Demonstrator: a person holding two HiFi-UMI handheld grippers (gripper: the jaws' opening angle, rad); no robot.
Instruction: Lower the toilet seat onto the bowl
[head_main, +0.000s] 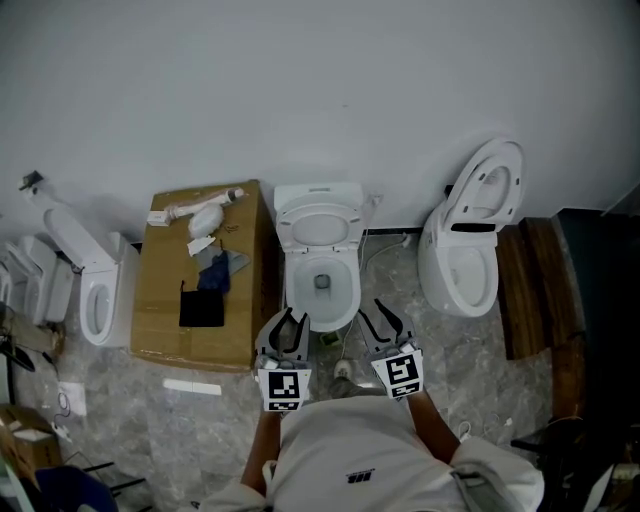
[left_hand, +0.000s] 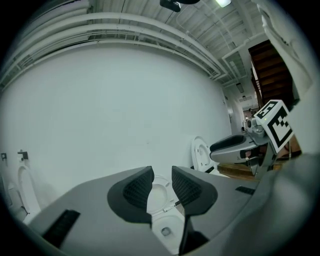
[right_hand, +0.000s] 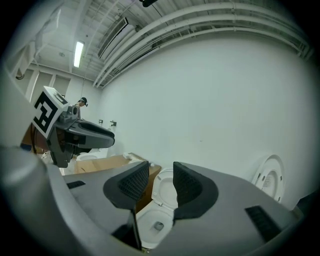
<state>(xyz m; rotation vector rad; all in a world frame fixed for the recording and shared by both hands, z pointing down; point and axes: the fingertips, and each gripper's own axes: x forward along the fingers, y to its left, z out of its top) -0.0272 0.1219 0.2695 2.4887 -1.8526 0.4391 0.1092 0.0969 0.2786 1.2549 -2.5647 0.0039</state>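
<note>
I read both jaws as nearly closed and empty. Left gripper (head_main: 290, 320) and right gripper (head_main: 381, 314) sit just short of the bowl (head_main: 292, 295) front rim. Toilet seat (head_main: 286, 230) stands raised beyond, apart from both. Hinge too small to make out.

Head view: looks steeply down from high and well back, taking in the white ceramic toilet with its raised seat (head_main: 318, 262) in the middle, the brown cardboard box (head_main: 200, 290) to its left and the plain white wall (head_main: 300, 80) at the far side. Left gripper (head_main: 292, 325) and right gripper (head_main: 381, 318) views: low, near that toilet's front, facing almost level toward the far wall. Shared by all three: middle toilet and wall; by head and right gripper views, also the box.
</note>
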